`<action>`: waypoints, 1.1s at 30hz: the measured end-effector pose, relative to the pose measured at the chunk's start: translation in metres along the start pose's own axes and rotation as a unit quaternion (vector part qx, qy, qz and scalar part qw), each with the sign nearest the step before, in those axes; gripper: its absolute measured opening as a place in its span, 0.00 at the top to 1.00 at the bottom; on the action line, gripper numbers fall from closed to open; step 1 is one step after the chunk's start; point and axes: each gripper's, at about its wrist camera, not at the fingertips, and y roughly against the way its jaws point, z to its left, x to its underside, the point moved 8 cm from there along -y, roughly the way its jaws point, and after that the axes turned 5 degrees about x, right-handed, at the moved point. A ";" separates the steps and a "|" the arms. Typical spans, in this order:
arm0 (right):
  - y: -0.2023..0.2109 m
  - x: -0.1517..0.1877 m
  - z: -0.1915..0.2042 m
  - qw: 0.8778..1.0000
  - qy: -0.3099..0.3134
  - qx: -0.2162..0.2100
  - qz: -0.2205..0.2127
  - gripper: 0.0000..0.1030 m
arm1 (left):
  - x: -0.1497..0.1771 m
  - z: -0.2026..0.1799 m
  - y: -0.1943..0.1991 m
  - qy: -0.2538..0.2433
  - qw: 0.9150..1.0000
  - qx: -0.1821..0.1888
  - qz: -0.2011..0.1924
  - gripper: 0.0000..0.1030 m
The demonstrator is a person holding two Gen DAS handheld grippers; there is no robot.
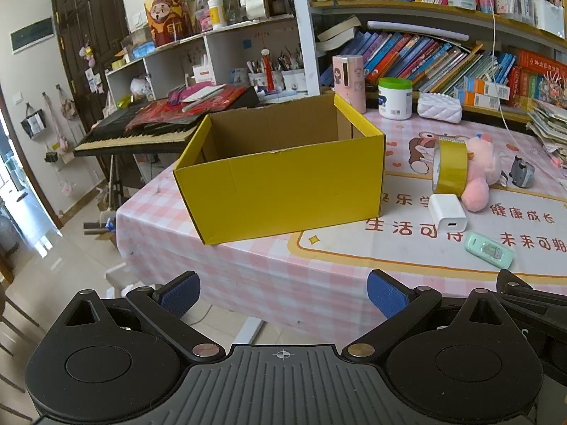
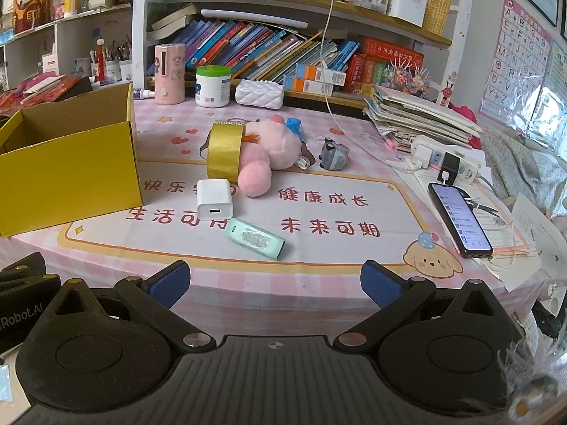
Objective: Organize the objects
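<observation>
An open yellow cardboard box [image 1: 283,191] [image 2: 67,177] stands empty on the pink checked table. To its right lie a roll of yellow tape [image 2: 225,152] [image 1: 450,166], a pink plush toy [image 2: 265,156] [image 1: 480,173], a white charger cube [image 2: 213,199] [image 1: 447,212], a mint green case [image 2: 255,239] [image 1: 489,249] and a small grey toy [image 2: 333,152] [image 1: 522,173]. My left gripper [image 1: 283,295] hangs open before the table's near edge, facing the box. My right gripper [image 2: 276,287] is open too, short of the mint case, with nothing between its fingers.
A phone [image 2: 459,219] on a cable, a power strip [image 2: 446,159] and a paper stack [image 2: 418,113] crowd the table's right side. A pink dispenser [image 2: 170,71], a white jar [image 2: 212,86] and a quilted white case [image 2: 260,94] line the back. A keyboard [image 1: 141,134] stands beyond the box.
</observation>
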 end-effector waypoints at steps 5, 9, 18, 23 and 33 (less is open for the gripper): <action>0.000 0.000 -0.002 1.000 -0.001 0.002 -0.001 0.00 | 0.000 -0.002 0.002 -0.002 1.000 0.000 -0.003 0.01; 0.000 0.000 -0.001 1.000 0.000 0.001 0.000 0.00 | 0.000 -0.002 0.002 -0.001 1.000 0.000 -0.002 0.01; 0.000 0.000 0.002 1.000 0.002 0.000 0.002 0.00 | 0.000 0.001 0.000 0.002 1.000 -0.001 0.000 0.01; -0.001 0.000 0.004 1.000 0.003 0.000 0.002 0.00 | 0.000 0.001 -0.001 0.002 1.000 -0.001 0.000 0.01; -0.002 -0.002 0.009 1.000 0.007 0.001 0.004 0.00 | -0.001 0.007 -0.005 0.007 1.000 0.000 0.002 0.01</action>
